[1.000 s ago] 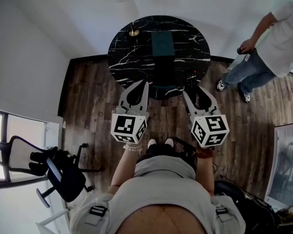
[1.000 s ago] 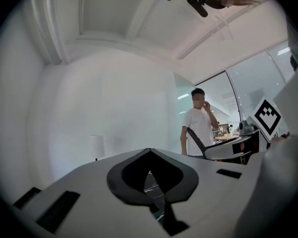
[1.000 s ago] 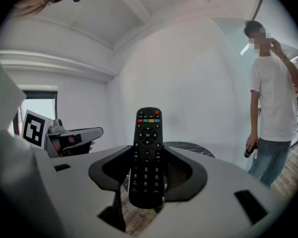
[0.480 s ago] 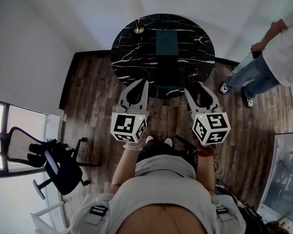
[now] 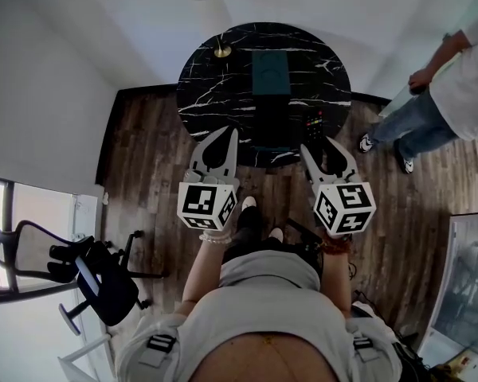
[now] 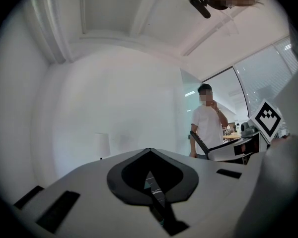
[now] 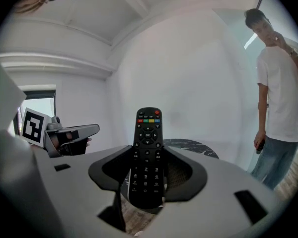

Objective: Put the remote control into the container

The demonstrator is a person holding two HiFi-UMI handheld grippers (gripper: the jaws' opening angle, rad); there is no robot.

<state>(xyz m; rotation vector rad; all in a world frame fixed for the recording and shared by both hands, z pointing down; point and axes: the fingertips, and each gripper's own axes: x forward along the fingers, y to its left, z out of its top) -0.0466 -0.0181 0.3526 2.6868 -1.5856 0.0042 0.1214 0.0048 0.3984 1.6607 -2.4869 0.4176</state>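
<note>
Right gripper [image 5: 320, 145]: clamped on the remote control [image 7: 147, 148], which stands upright between its jaws, ready for carrying.
Left gripper [image 6: 148, 151]: jaws together, empty, not needed.
Container [image 5: 271, 74]: ahead on the table [image 5: 215, 94], no remote in it yet.

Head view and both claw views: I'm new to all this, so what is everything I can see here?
table: one, round, black marble with white veins, ahead of the person
container: one, dark teal, on the table's middle
small object: one, brass-coloured, on the table's far left edge; cannot tell what it is
remote control: one, black, held upright in the right claw
office chair: one, black, on the floor at the left
bystander: one, white shirt and blue jeans, right of the table
floor: dark wood planks
left claw: one, grey, shut and empty, at the table's near edge
right claw: one, grey, shut on the remote control
</note>
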